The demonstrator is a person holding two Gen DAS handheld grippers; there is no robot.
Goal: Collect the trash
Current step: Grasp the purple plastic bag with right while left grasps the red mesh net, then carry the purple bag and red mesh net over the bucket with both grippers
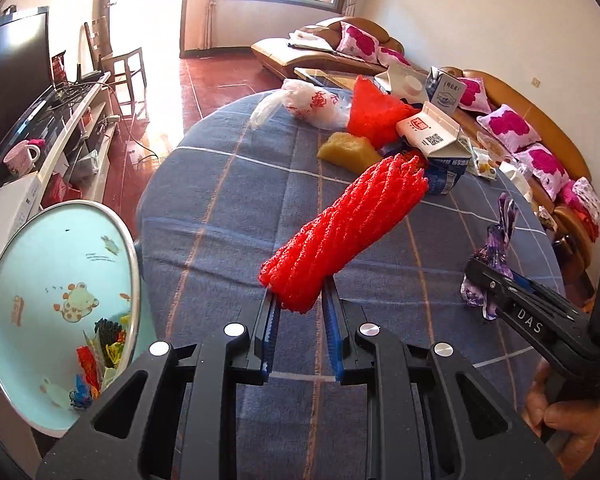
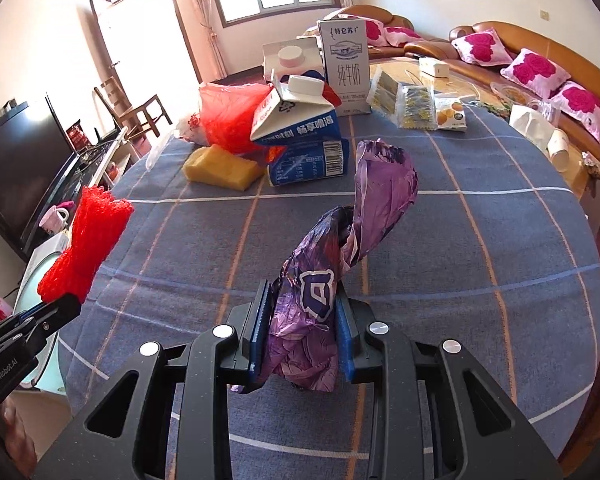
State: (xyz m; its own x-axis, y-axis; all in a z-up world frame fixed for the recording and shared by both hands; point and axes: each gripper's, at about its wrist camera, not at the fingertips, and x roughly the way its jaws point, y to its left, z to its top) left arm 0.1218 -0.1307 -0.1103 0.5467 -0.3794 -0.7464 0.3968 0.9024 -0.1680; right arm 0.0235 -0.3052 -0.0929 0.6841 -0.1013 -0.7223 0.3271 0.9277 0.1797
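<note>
A: Red foam netting point(image 1: 340, 232), a ribbed roll, is clamped at its near end between the blue pads of the left gripper point(image 1: 303, 312) and juts forward and up, clear of the table point(image 1: 204, 240). The left bin point(image 1: 60, 300), pale blue with cartoon animals, sits just beside the table's near left edge; coloured scraps already lie at its bottom.

B: So some trash is collected. And the right?

A: Right gripper point(image 2: 300, 340) is clenched on a crumpled purple wrapper point(image 2: 340, 256), glossy film with a white outlined mark. It stands twisted above the fingers, lifted off the table. Neither piece is over the bin yet.

B: Remaining on the table, near to far?

A: Mid-table: a yellow sponge point(image 2: 222, 168) touching a blue-and-white carton point(image 2: 306, 160) lying flat, with a second, gable-top carton point(image 2: 296, 116) tilted on top of it. Behind the sponge, more red netting point(image 2: 228, 116) and a white plastic bag point(image 1: 304, 104) with red print. Further back, an upright milk carton point(image 2: 346, 68) and another capped carton point(image 2: 290, 60). At the far right of the table, snack packets point(image 2: 416, 106) and a paper cup point(image 2: 558, 148) near the edge.

B: Estimate?

A: Early to middle stage, by my judgement. Two items in hand, undelivered; the main heap is untouched. I cannot tell whether the sealed packets count as trash.
</note>
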